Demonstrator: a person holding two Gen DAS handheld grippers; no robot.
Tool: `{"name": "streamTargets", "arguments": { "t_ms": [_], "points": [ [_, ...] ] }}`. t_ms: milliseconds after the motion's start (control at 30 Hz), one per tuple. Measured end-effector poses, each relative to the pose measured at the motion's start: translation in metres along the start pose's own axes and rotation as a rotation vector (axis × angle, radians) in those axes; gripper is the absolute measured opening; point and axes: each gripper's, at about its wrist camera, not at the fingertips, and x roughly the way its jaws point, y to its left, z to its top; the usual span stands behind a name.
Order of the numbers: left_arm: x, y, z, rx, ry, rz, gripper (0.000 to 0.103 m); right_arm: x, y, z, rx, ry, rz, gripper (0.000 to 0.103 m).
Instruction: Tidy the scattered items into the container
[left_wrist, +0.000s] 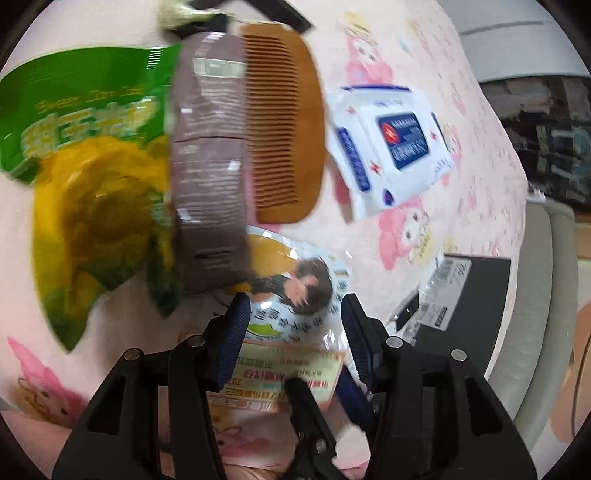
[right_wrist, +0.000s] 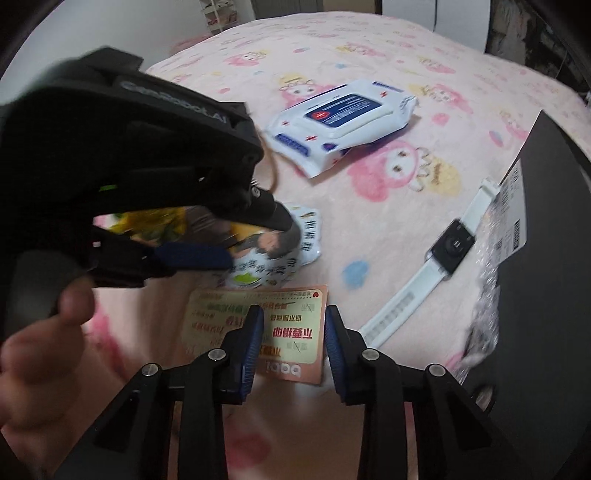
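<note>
Left claw (left_wrist: 291, 310) released, fingers spread over a clear snack packet (left_wrist: 295, 291) on the pink bed cover (left_wrist: 424, 48). Right claw (right_wrist: 293, 325) also released, hovering above a pink card (right_wrist: 258, 325). Ahead of left claw: green bag (left_wrist: 85, 147), brown pack (left_wrist: 210, 162), wooden comb (left_wrist: 288, 129), wipes pack (left_wrist: 388, 144). Smartwatch (right_wrist: 448, 247) right of right claw, beside black container (right_wrist: 546, 240).
</note>
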Motion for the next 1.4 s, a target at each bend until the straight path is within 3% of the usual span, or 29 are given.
{"name": "streamTargets", "arguments": {
  "t_ms": [133, 233, 300, 400, 467, 633, 767, 900, 967, 1100, 1267, 1400],
  "points": [
    [-0.005, -0.005, -0.011, 0.009, -0.051, 0.141, 0.053, -0.007, 0.001, -0.005, -0.023, 0.072, 0.02, 0.029],
    [-0.004, -0.01, -0.013, 0.017, -0.106, 0.221, 0.053, -0.012, -0.005, -0.001, -0.013, 0.032, -0.047, 0.03],
    [0.004, -0.011, -0.01, 0.016, -0.074, 0.209, 0.054, -0.009, -0.007, 0.0, -0.007, 0.007, -0.058, 0.031],
    [0.01, -0.017, -0.011, 0.033, -0.051, 0.193, 0.066, 0.004, -0.011, -0.002, 0.001, 0.004, -0.052, 0.032],
    [0.013, -0.021, -0.012, 0.05, -0.038, 0.178, 0.066, 0.011, -0.017, -0.003, 0.008, 0.009, -0.043, 0.032],
    [0.006, -0.031, -0.014, 0.096, -0.055, 0.088, 0.052, -0.003, -0.019, -0.009, 0.026, 0.016, -0.013, 0.032],
    [0.003, -0.039, -0.022, 0.139, -0.041, 0.029, 0.049, -0.016, -0.023, -0.027, 0.053, 0.034, -0.026, 0.032],
    [0.009, -0.045, -0.032, 0.175, 0.03, -0.032, 0.049, -0.028, -0.034, -0.049, 0.1, 0.054, -0.031, 0.032],
    [0.01, -0.047, -0.036, 0.176, 0.036, -0.02, 0.049, -0.034, -0.04, -0.06, 0.123, 0.064, -0.034, 0.031],
    [0.011, -0.049, -0.005, 0.173, 0.023, 0.06, 0.051, -0.022, -0.046, -0.052, 0.184, 0.056, -0.031, 0.031],
    [0.028, -0.06, -0.011, 0.324, 0.054, 0.156, 0.059, -0.007, -0.054, -0.045, 0.242, 0.069, 0.003, 0.032],
    [0.031, -0.066, -0.016, 0.361, 0.074, 0.155, 0.059, -0.003, -0.055, -0.045, 0.24, 0.059, 0.01, 0.033]
  ]
}}
